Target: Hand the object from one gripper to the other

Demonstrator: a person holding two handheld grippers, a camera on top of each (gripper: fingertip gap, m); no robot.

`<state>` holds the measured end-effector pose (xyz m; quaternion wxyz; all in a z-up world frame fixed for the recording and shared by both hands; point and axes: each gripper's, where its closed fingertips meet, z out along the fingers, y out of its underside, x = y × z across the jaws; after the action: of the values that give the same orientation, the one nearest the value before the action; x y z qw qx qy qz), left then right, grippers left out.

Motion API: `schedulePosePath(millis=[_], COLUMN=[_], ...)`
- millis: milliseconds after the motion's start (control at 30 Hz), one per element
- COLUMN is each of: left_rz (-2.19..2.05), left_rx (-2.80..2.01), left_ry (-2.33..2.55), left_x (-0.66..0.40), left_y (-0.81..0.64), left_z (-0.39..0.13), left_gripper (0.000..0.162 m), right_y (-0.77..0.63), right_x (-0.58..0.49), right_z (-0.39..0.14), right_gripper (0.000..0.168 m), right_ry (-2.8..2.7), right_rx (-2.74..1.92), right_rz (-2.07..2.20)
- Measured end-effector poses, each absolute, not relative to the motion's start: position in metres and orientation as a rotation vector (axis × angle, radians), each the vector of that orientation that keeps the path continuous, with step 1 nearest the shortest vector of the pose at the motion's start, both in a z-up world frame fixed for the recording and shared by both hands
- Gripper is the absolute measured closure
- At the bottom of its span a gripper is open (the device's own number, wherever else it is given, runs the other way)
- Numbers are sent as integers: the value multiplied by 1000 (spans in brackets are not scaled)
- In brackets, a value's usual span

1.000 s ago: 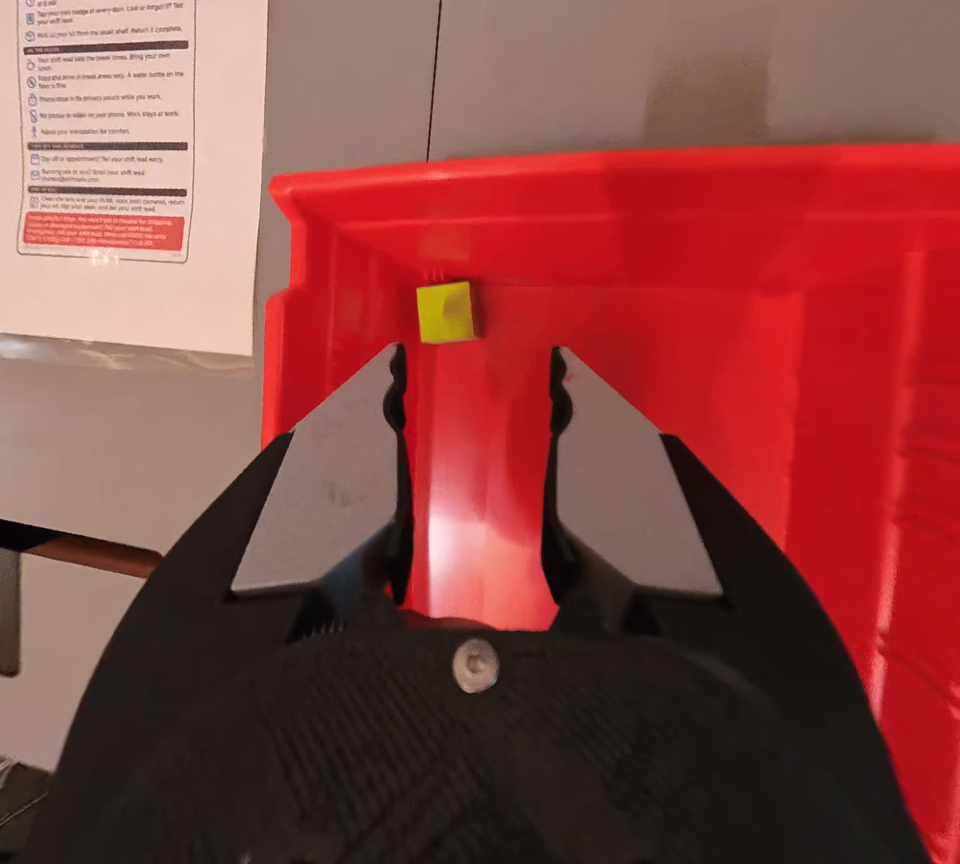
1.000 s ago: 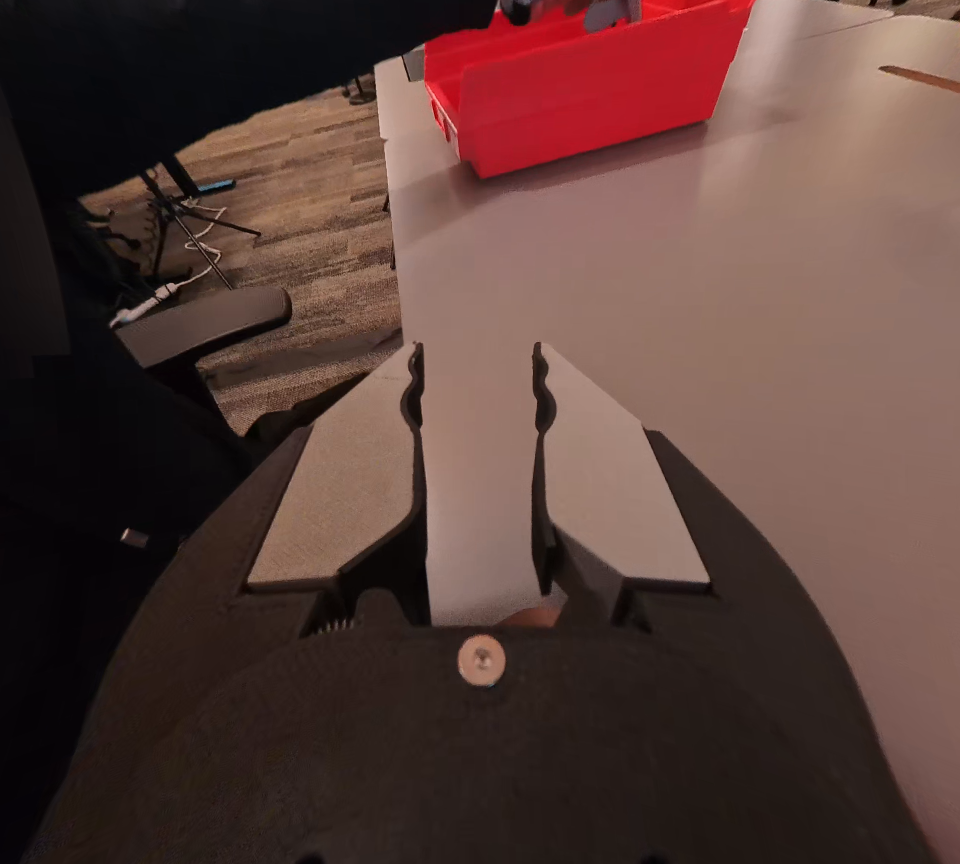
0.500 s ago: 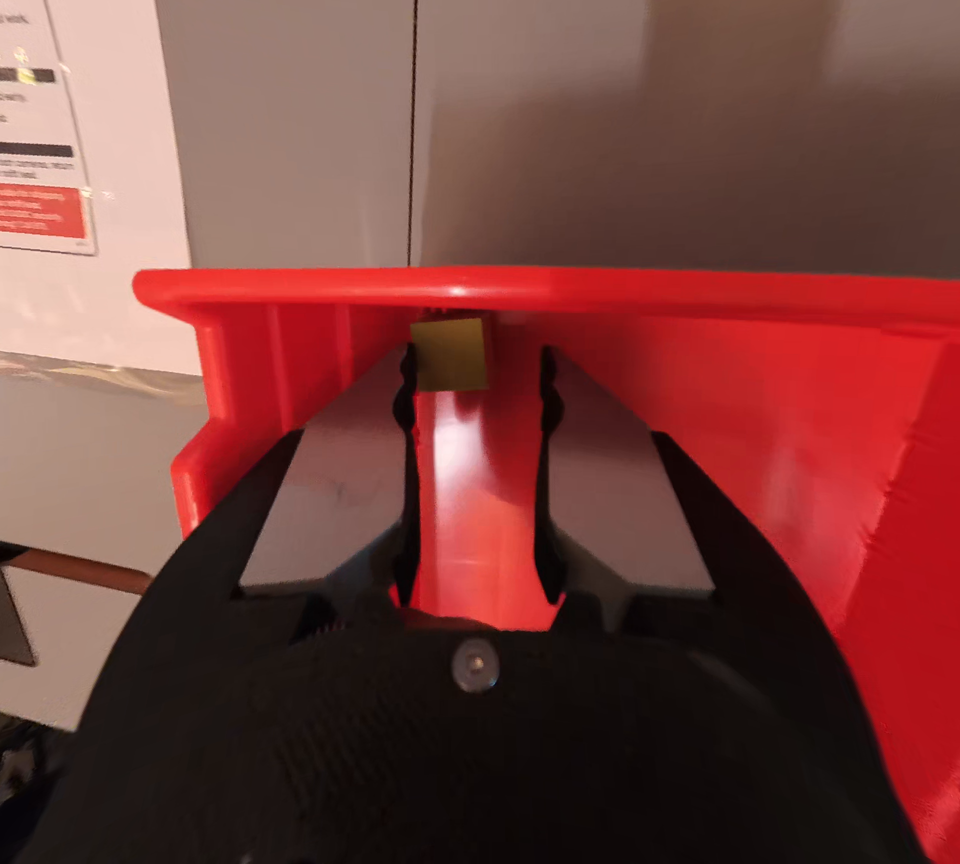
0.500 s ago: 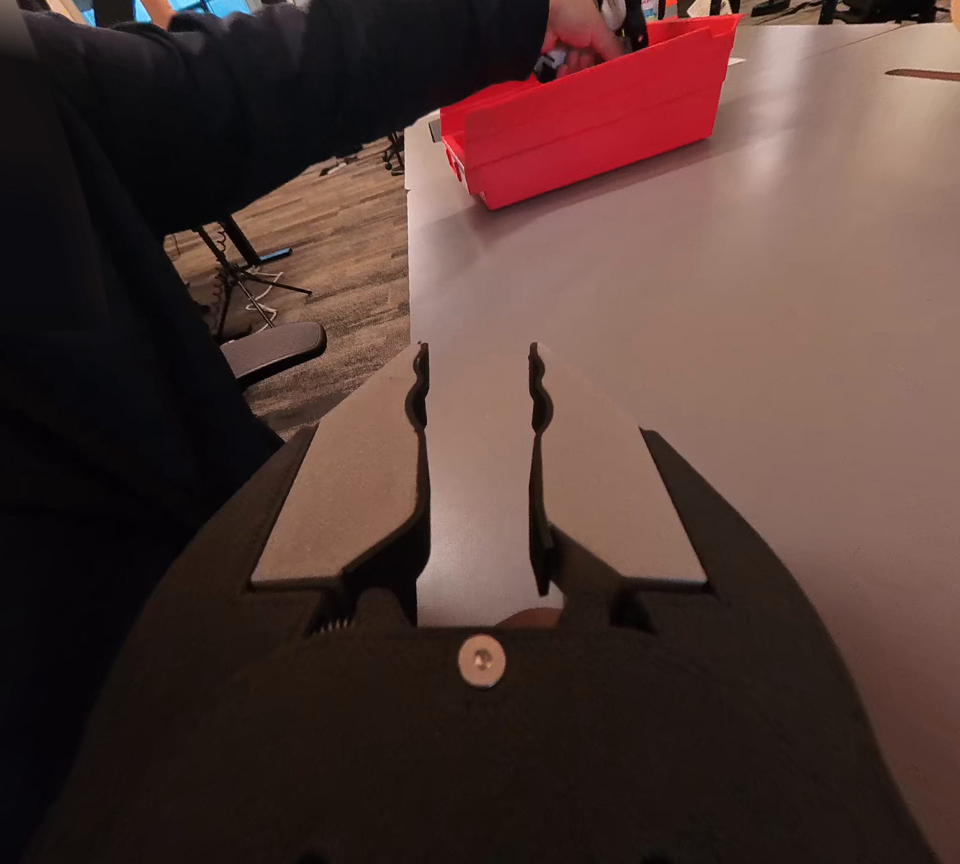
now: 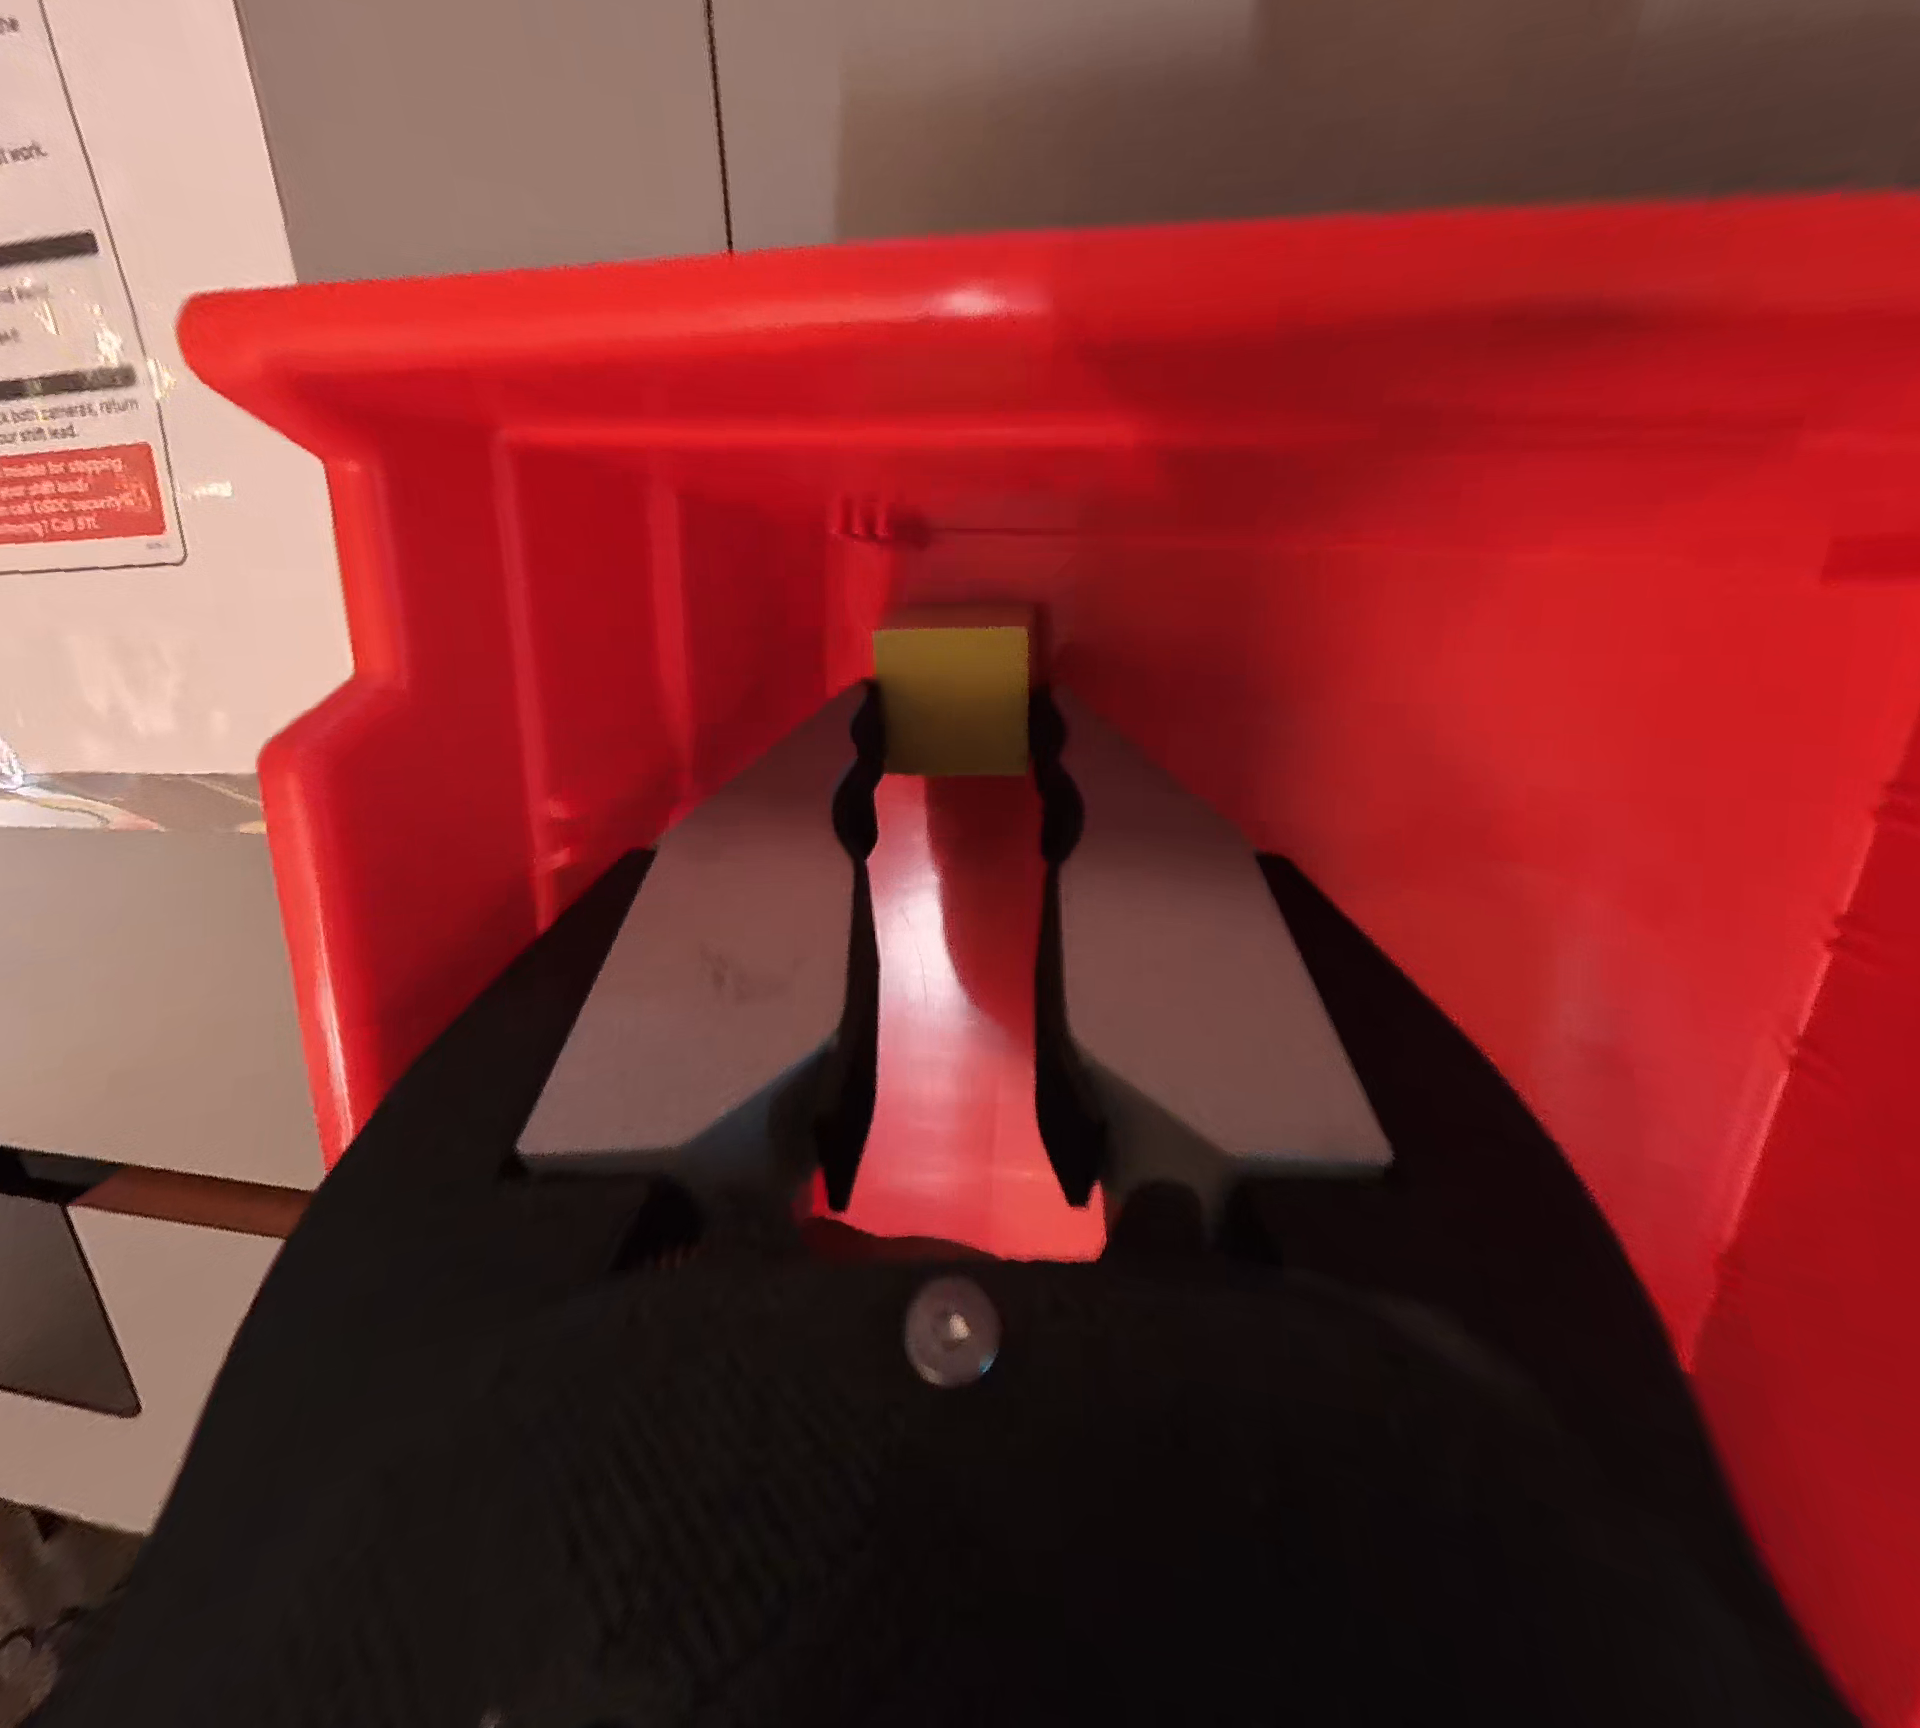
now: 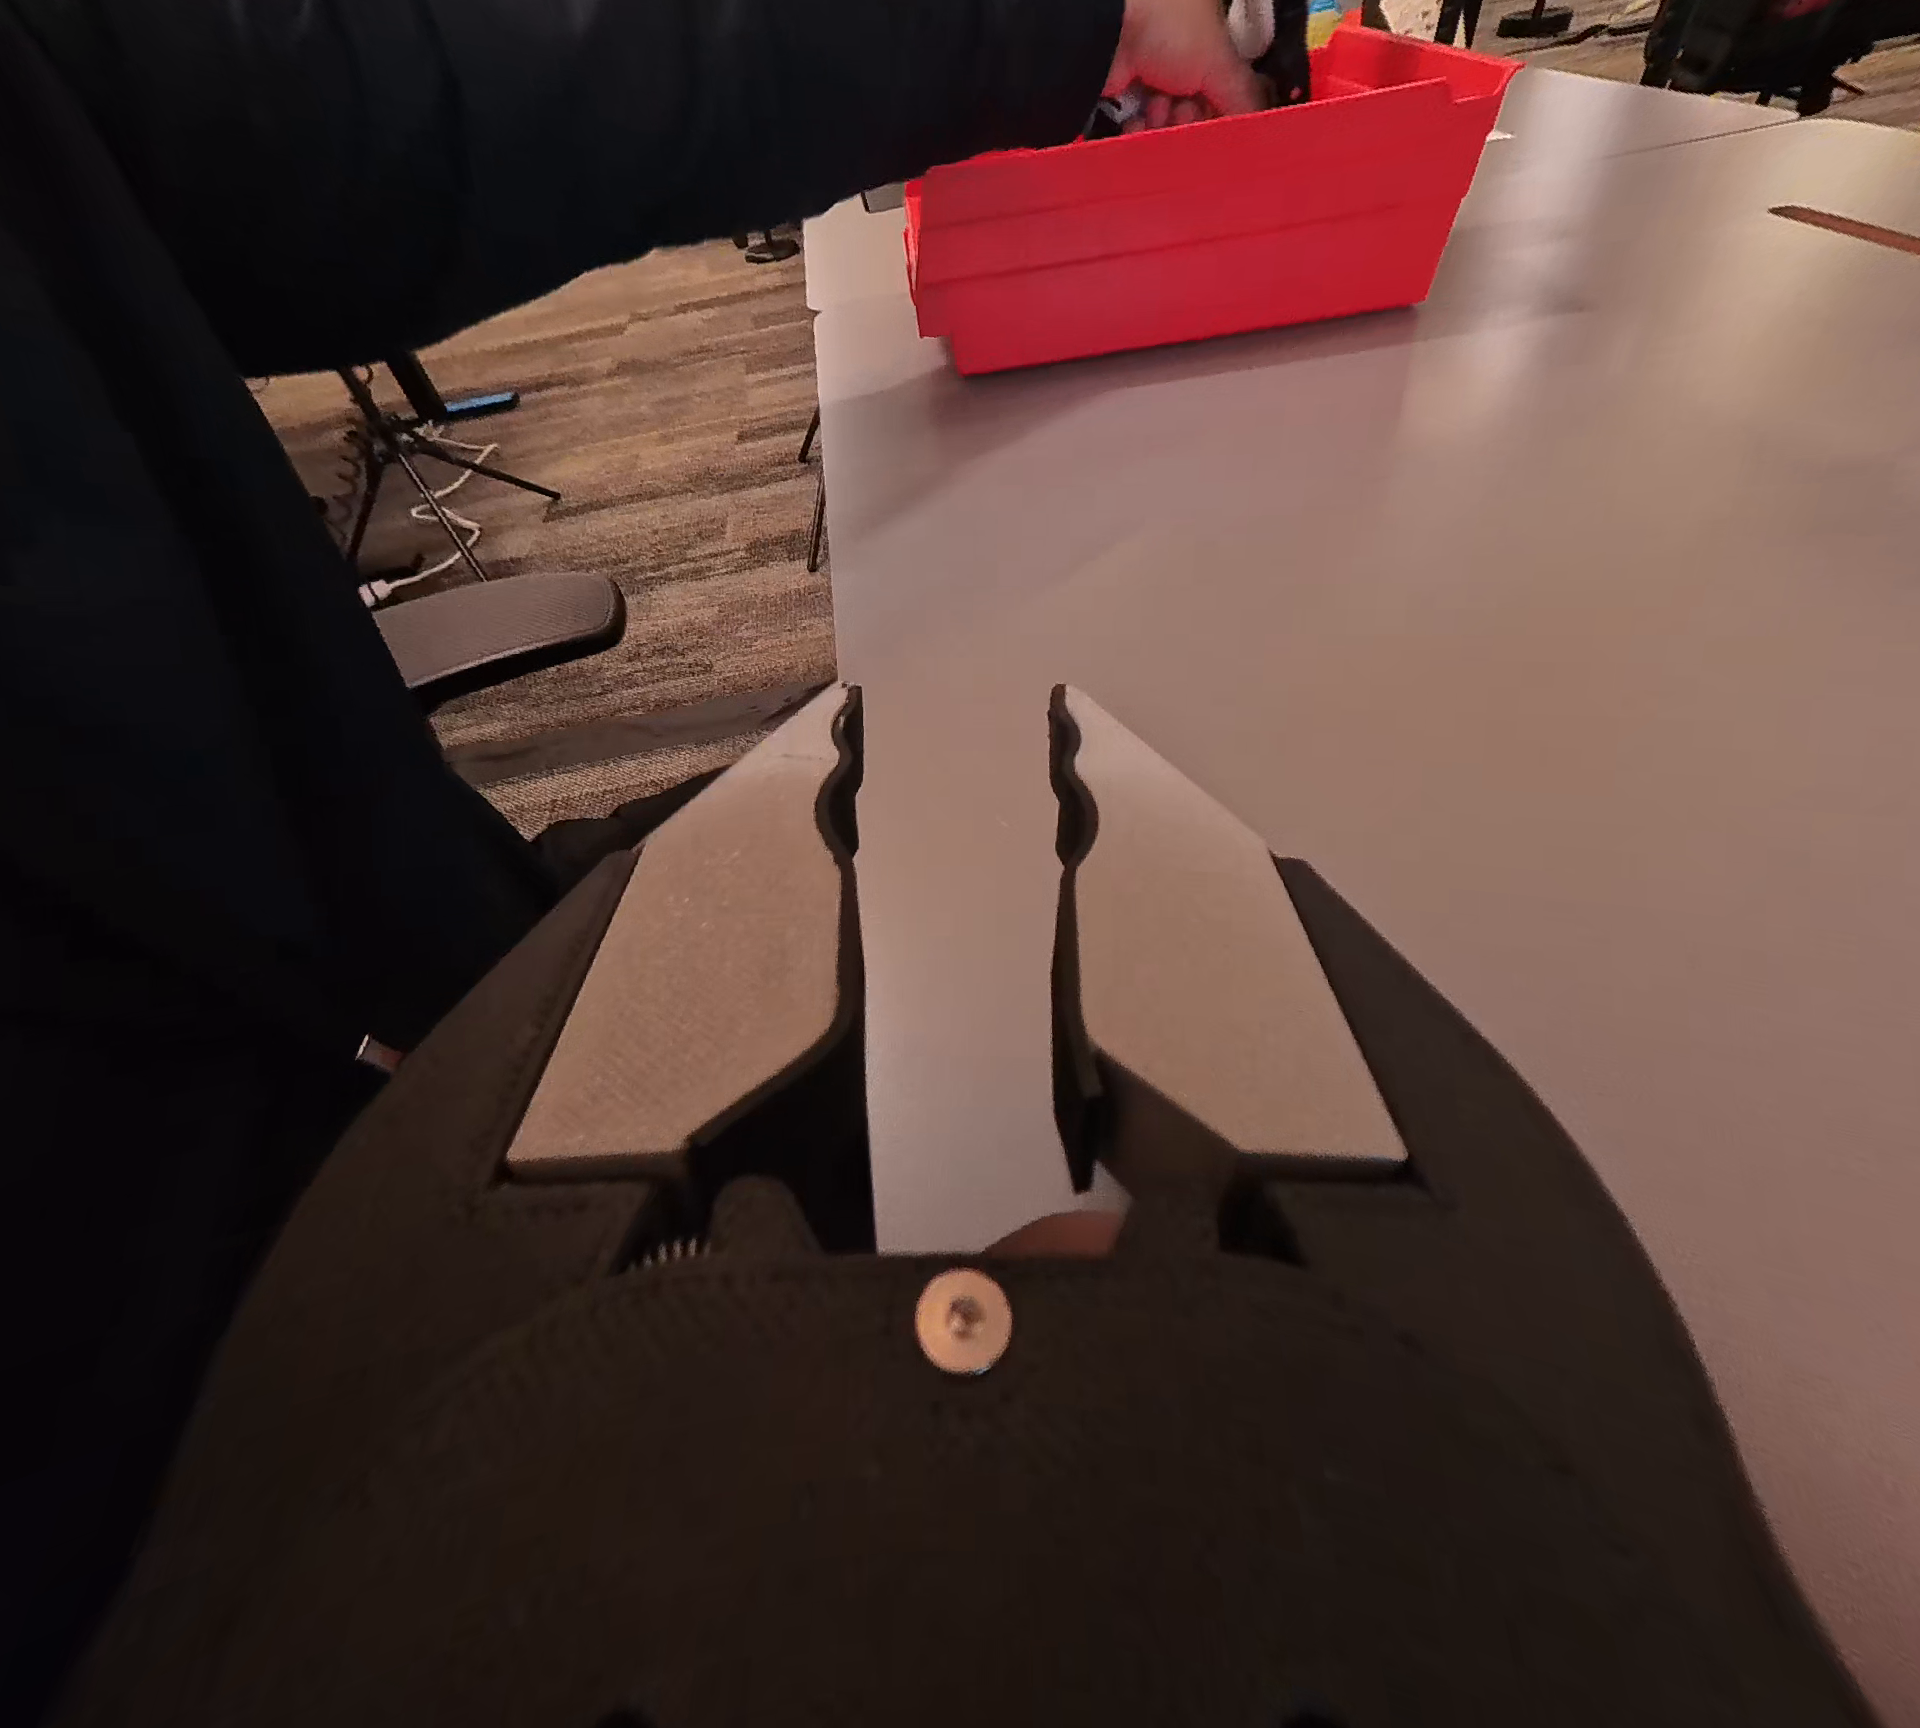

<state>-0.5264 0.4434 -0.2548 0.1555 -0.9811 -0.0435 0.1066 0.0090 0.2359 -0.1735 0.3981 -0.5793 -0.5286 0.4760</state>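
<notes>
A small yellow cube (image 5: 951,691) sits in the far corner of a red bin (image 5: 1455,390), against its end wall. My left gripper (image 5: 953,710) is inside the bin, and its two fingertips press the cube's left and right sides. In the right wrist view the red bin (image 6: 1195,265) stands far off on the grey table (image 6: 1403,639), with a person's hand (image 6: 1174,47) holding the left gripper down in it. My right gripper (image 6: 956,712) is open and empty, low over the table's near left edge.
A white printed sheet (image 5: 125,328) is taped to the table left of the bin. A dark sleeve (image 6: 520,120) crosses the right wrist view. A chair armrest (image 6: 499,629) and a tripod with cables (image 6: 416,473) are on the floor left of the table. My hands' fingertips stand some 60 cm from each other.
My left gripper moved forward to the cube and its jaws narrowed onto it. My right gripper stayed open and tilted slightly; the bin looks closer in its view.
</notes>
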Motion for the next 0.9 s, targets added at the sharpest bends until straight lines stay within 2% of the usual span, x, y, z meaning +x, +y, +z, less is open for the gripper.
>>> schedulePosePath(millis=[133,233,367,533,667,800,900], left_rz=[369,325,189,9,-5,-16,-55], left_rx=[-2675,-2401,-1949,-1307,-952,-813,-795], left_ry=[29,258,660,1202,1185,1132,1138], left_x=[-514,-465,-338,-157,-88,-59,-49], left_y=[445,446,394,257,180,140,123], left_z=[-224,-167,-91,-48,-6,2,-8], left_gripper=[136,136,136,136,136,136,136], right_y=[233,229,221,213,193,147,131], right_x=[11,13,12,-6,-27,-31,-30], right_z=[-165,-154,-129,-81,-45,-21,-20], right_gripper=[135,135,135,134,132,128,126], right_ry=[-1311,-1290,-1267,-1267,-1238,-1303,-1323], right_rx=[-1465,-1448,-1414,-1403,-1413,-1299,-1292], right_rz=[1265,1323,1424,1573,1797,2036,2043])
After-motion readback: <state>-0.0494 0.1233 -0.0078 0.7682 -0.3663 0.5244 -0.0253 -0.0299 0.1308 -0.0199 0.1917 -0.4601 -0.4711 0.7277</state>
